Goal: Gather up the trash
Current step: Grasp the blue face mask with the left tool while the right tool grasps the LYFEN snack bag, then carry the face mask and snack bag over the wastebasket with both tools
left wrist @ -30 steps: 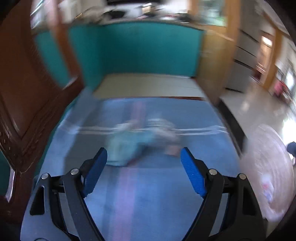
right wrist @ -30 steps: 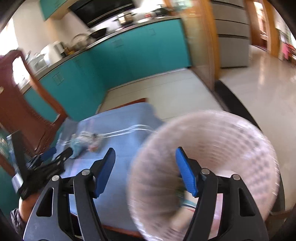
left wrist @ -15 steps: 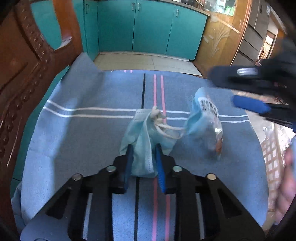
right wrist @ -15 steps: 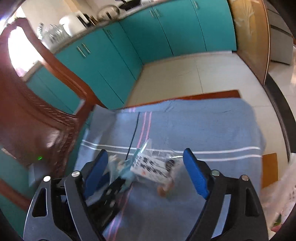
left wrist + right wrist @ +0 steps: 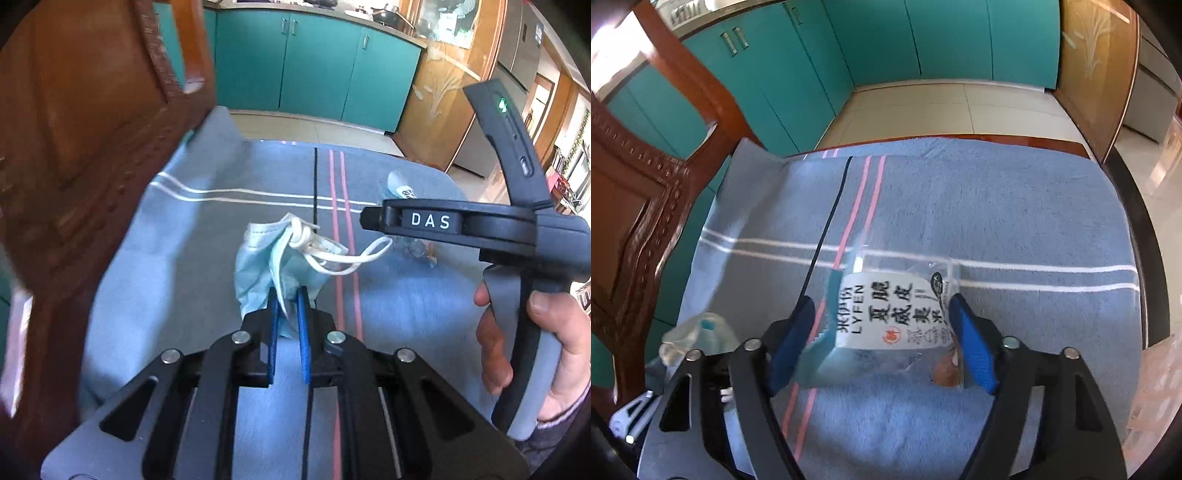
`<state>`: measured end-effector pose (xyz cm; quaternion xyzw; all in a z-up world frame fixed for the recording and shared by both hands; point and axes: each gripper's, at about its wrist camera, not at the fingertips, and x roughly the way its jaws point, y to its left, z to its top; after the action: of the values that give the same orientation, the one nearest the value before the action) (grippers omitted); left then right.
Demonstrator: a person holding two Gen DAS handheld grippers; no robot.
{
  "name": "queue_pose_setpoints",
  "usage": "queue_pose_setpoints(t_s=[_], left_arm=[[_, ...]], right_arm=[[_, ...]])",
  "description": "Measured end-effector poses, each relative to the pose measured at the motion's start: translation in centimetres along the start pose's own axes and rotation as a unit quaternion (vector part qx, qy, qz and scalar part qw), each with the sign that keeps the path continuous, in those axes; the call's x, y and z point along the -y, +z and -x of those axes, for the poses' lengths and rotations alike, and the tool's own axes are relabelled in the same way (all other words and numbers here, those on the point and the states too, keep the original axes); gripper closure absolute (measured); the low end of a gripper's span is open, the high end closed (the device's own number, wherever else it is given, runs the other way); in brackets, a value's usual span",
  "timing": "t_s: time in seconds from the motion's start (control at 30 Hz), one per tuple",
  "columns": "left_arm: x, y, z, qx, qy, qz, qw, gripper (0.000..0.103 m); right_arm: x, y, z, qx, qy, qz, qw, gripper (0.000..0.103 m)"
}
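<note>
Two grippers on blue cloth (image 5: 1015, 221): left gripper (image 5: 287, 295) clamps mask (image 5: 266, 266); right gripper (image 5: 882, 321) jaws closing around snack wrapper (image 5: 890, 314).

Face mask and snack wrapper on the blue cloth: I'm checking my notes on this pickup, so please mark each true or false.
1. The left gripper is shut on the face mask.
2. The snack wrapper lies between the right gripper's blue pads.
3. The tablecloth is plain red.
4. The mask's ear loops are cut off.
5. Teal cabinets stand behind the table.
1. True: the left gripper pinches the light blue face mask.
2. True: the snack wrapper sits between the pads of the right gripper, whose jaws are closing.
3. False: the tablecloth is blue with white, pink and black stripes.
4. False: the white ear loops are attached and knotted.
5. True: teal cabinets line the far wall.
</note>
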<state>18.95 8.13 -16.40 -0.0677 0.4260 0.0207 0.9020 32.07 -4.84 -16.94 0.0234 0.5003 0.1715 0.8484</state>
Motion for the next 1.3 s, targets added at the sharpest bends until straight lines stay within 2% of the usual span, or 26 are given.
queue_pose_setpoints(t_s=[0.17,0.5,0.67,1.03,1.17,1.3], left_arm=[[0.0,-0.6,2.3,0.017,0.004,-0.005,0.9998,0.091],[0.7,-0.9,4.6,0.047,0.005,-0.022,0.9987,0.091],[1.0,-0.8,6.2,0.065,0.007,-0.027,0.9975,0.091],[2.0,-1.0,9.1,0.091,-0.007,-0.039,0.9951,0.091],[1.3,-0.6,9.8,0.096,-0.024,-0.024,0.9948,0.091],[0.6,-0.4,11.1,0.108,-0.034,-0.011,0.9935,0.092]], right_arm=[[-0.1,-1.2,1.3,0.005,0.011,-0.001,1.0,0.041],[0.3,-4.4,8.4,0.068,0.002,0.019,0.998,0.041],[1.7,-6.0,10.9,0.08,0.002,0.013,0.997,0.041],[3.2,-7.4,13.2,0.094,0.001,0.001,0.996,0.041],[3.3,-7.6,13.9,0.102,0.005,0.0,0.995,0.041],[4.2,-7.7,16.2,0.129,-0.001,-0.004,0.992,0.041]])
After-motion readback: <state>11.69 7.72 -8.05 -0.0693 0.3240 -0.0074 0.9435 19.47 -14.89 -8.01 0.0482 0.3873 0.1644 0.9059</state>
